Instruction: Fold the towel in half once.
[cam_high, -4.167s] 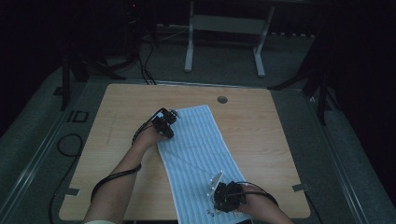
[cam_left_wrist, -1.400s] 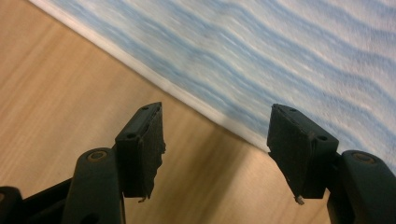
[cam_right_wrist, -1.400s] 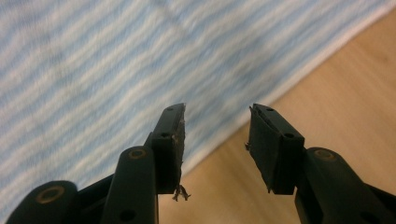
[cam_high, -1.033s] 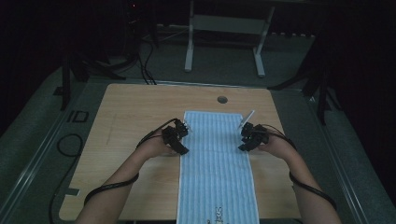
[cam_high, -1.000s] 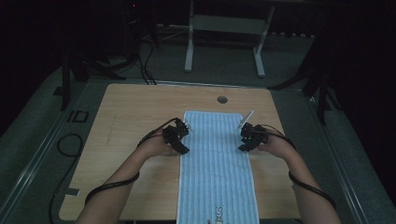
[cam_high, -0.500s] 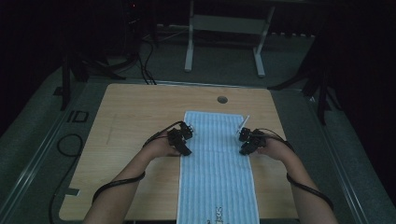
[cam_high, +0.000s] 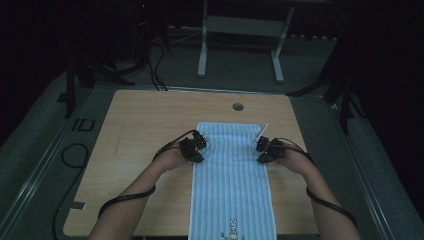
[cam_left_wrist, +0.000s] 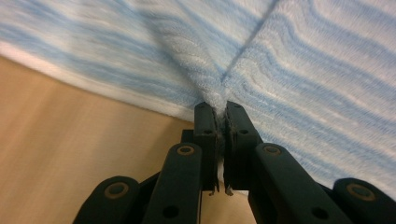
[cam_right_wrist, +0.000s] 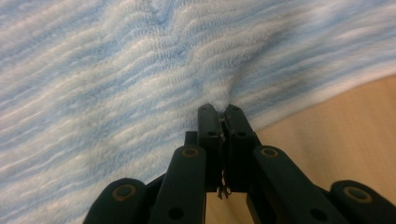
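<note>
towel (cam_high: 232, 180) | blue-white striped | flat, lengthwise on table (cam_high: 140, 130) | edges pinched up

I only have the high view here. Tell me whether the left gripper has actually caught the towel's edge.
Observer: Yes. In the left gripper view the left gripper has its jaws closed on a pinched ridge of the blue-striped towel right at its white edge; they have just been closing.
Operator: Now report the right side.
Observer: The right gripper has also just been closing and now pinches a fold at the opposite long edge, cloth puckered at its tips.
Operator: Check what lies under that grip.
Observer: Bare wooden table shows just beside the right jaws, so the bite is shallow, near the hem.
</note>
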